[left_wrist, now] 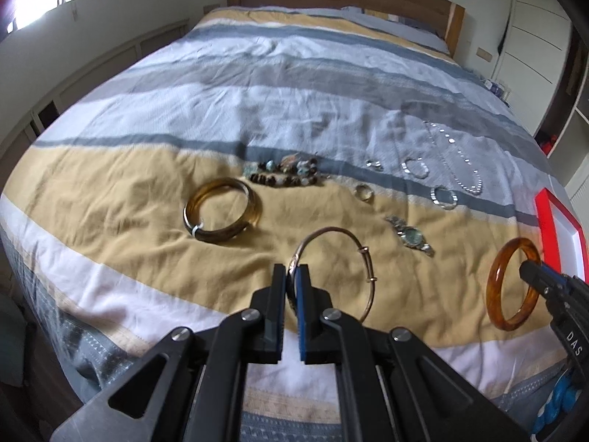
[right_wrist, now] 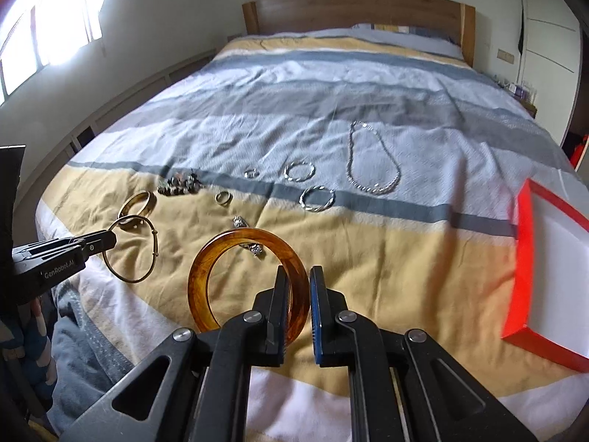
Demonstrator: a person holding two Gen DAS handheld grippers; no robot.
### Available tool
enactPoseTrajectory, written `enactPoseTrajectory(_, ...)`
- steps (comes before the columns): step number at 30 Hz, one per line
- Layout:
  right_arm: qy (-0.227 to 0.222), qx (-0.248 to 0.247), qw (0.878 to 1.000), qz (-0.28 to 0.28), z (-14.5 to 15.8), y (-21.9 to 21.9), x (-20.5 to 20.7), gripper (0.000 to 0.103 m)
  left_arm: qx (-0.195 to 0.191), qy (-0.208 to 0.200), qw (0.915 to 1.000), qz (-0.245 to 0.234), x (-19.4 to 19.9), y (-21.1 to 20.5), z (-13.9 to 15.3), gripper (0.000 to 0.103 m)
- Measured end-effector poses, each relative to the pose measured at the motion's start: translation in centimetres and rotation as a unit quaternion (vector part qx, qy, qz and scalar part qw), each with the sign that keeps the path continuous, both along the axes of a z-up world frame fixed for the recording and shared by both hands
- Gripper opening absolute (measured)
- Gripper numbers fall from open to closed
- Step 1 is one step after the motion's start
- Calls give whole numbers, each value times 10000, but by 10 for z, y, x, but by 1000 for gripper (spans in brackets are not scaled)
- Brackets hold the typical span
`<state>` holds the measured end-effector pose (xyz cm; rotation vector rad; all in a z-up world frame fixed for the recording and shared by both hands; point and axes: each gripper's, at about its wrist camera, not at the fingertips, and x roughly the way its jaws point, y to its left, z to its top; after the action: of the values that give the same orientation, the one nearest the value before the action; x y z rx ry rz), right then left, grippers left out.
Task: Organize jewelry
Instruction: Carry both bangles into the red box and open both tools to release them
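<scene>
My left gripper (left_wrist: 293,270) is shut on a thin rose-gold wire bangle (left_wrist: 362,254) and holds it upright above the bed; it also shows in the right wrist view (right_wrist: 130,248). My right gripper (right_wrist: 297,276) is shut on an amber resin bangle (right_wrist: 235,246), held upright; it also shows at the right in the left wrist view (left_wrist: 510,283). A red box with a white inside (right_wrist: 552,258) lies at the bed's right edge. More jewelry lies on the striped bedspread (right_wrist: 386,243).
On the bed lie a brown-and-gold bangle (left_wrist: 221,210), a beaded bracelet (left_wrist: 283,173), a watch (left_wrist: 410,235), rings (left_wrist: 364,191), silver bracelets (right_wrist: 317,199) and a silver necklace (right_wrist: 371,158). A wooden headboard (right_wrist: 349,11) stands behind.
</scene>
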<state>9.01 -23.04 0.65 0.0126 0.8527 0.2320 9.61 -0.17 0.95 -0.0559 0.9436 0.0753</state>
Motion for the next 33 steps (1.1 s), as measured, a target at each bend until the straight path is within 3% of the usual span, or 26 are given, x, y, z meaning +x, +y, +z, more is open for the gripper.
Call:
enactPoseTrajectory(7,-205,41,9991,-367,19,-53,-15,10,-8,-211,9985,-508,1,-54,33,5)
enactPoseTrajectory(11,-305,-39,9967,-748,32,-107,-17,10,-292,-290,9945,-965,12,-102,49,5)
enactPoseTrajectory(15,-352,-196,9928,-1129,41,-163,-15,10,-661,-276,9860,-1505,27,-162,60,5)
enactPoseTrajectory(20,-347,-401,9850,-1640,46,-234,-6,10,-784,-210,9702,-2284,46,-255,64,5)
enactPoseTrajectory(25,-195,-610,9792,-1923,36,-287,11,10,-775,-68,9549,-2867,60,-337,53,5)
enactPoseTrajectory(33,228,-861,9774,-1918,-3,-330,43,10,-394,297,9463,-3196,89,-420,7,5)
